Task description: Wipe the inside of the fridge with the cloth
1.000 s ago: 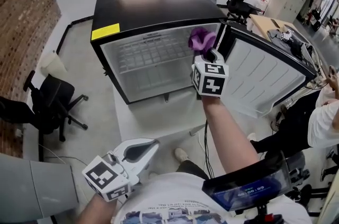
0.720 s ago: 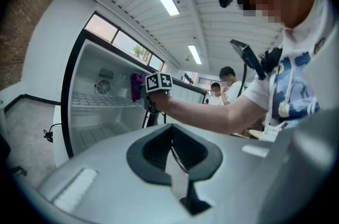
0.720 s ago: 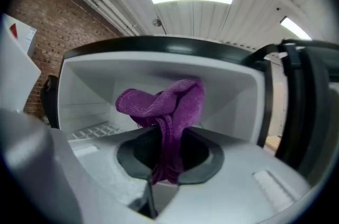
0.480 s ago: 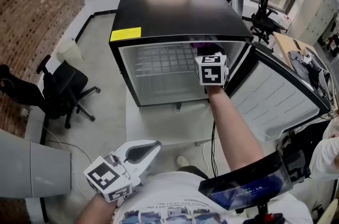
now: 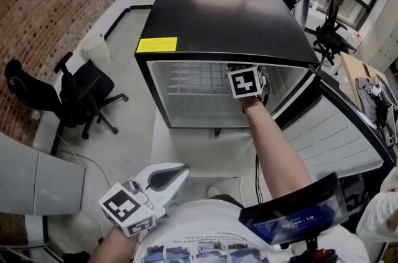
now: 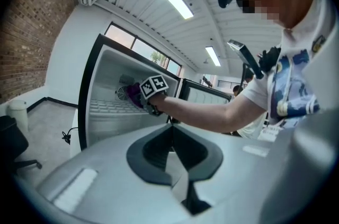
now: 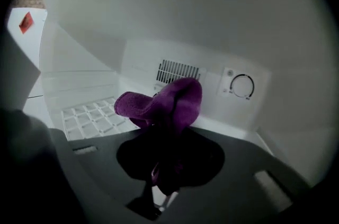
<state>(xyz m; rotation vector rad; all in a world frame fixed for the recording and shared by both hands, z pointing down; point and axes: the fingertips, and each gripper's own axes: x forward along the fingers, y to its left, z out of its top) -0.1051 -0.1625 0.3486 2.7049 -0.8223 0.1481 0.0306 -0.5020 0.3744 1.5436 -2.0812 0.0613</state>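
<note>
1. The right gripper (image 7: 161, 138) is clamped on the purple cloth (image 7: 165, 102) and reaches inside the fridge (image 5: 224, 19), upper right, near the thermostat dial (image 7: 242, 86).
2. Wiping looks barely begun; the cloth seems just short of the back wall, though contact is unclear.
3. The next move calls for pressing the cloth on and sweeping left.
4. The left gripper (image 5: 180, 170) waits near the body, jaws together and empty.
</note>
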